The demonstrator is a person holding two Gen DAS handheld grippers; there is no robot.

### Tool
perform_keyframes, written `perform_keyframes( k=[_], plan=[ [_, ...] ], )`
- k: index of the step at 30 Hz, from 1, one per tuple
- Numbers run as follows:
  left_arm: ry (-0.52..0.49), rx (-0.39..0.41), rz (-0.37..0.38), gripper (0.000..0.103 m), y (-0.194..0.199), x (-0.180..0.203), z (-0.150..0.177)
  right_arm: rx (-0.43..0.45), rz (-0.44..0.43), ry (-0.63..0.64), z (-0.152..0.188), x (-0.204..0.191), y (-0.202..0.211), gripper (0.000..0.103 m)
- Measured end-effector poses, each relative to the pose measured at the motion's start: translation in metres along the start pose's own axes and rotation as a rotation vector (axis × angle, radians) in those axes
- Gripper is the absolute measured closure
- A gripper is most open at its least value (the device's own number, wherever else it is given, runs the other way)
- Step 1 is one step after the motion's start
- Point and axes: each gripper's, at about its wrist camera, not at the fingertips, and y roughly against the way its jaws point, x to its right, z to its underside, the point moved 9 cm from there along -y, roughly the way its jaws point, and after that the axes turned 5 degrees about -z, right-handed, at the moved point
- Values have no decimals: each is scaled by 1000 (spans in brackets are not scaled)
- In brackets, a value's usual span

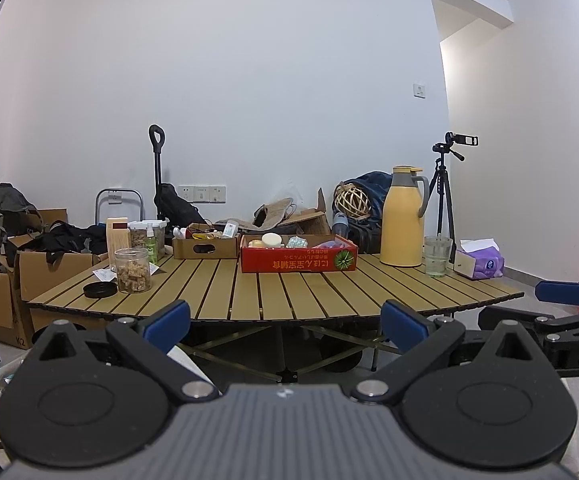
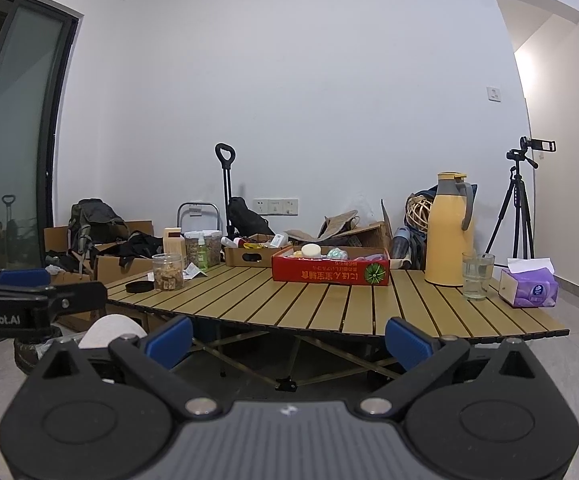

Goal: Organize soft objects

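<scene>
Blue-padded left tool [image 1: 285, 326] gapes — slatted table [image 1: 273, 292], red carton [image 1: 299, 259].

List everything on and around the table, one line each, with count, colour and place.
table: one, tan slats, centre
red box: one, red, table middle, soft items inside
brown box: one, cardboard, left of the red box
jar: one, clear, table left, black lid beside it
jug: one, yellow, table right
glass: one, clear, in front of the jug
tissue pack: one, purple, table right end
tripod: one, black, floor right
left gripper: blue fingers, open
right gripper: blue fingers, open
</scene>
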Motion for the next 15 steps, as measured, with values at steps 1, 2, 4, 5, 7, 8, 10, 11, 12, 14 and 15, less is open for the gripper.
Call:
perform_keyframes(
  k=[1, 2, 4, 5, 7, 8, 10, 11, 12, 14, 15],
  plan=[
    [0, 0, 0, 0, 0, 0, 0, 0, -1, -2, 0, 0, 0, 0],
    [0, 0, 0, 0, 0, 0, 0, 0, -2, -3, 0, 0, 0, 0],
    [0, 0, 0, 0, 0, 0, 0, -1, -2, -3, 0, 0, 0, 0],
    [-1, 1, 0, 0, 0, 0, 0, -1, -4, -3, 0, 0, 0, 0],
    [-2, 2, 1, 0, 0, 0, 0, -2, -5, -2, 0, 0, -1, 0],
    [-2, 3, 1, 0, 0, 0, -1, -3, -5, -3, 0, 0, -1, 0],
    [-2, 2, 2, 0, 0, 0, -1, -3, -5, -3, 1, 1, -1, 0],
    [-2, 2, 2, 0, -1, -1, -1, -2, -5, -3, 1, 1, -1, 0],
    [-2, 1, 3, 0, -1, -1, -1, -1, -4, -2, 1, 1, -1, 0],
    [-2, 0, 3, 0, -1, -1, -2, -1, -7, 0, 2, 1, -1, 0],
    [-2, 1, 3, 0, -1, -1, -2, -2, -7, 0, 2, 0, -1, 0]
  ],
)
